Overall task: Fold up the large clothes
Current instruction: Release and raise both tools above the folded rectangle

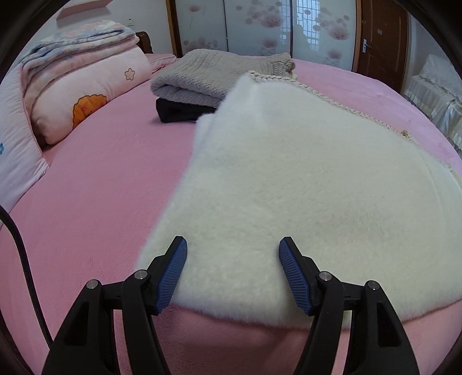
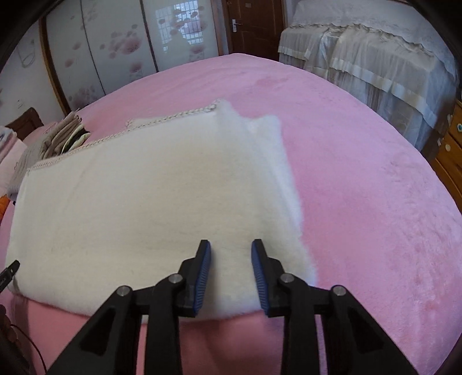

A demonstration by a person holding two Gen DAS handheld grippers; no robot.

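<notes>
Your left gripper [image 1: 233, 245] hangs over the near left part of the white fleece garment [image 1: 288, 187], jaws wide apart, nothing pinched between the blue pads [image 1: 173, 274]; the near hem runs just under the fingers. Your right gripper [image 2: 231, 248] sits over the garment's near right part, jaws narrower than the left but with a clear gap, and the pads [image 2: 202, 274] press on nothing that the view shows; whether the tips touch the pile you cannot tell from this angle. The white fleece garment [image 2: 144, 187] lies flat in a folded slab on the pink bed cover [image 2: 361, 187], near edge close to the bed's near edge, a braided trim [image 1: 346, 106] along its far side. Past its far left corner sits a folded grey knit [image 1: 202, 75] stacked on a folded black item [image 1: 179, 111]. Left of those, a pink pillow [image 1: 86, 95] carries a folded floral quilt [image 1: 80, 40]. Beyond the bed stand wardrobe doors with flower prints [image 1: 260, 26], a brown door [image 2: 254, 26], and furniture under a pale cover [image 2: 375, 57].
</notes>
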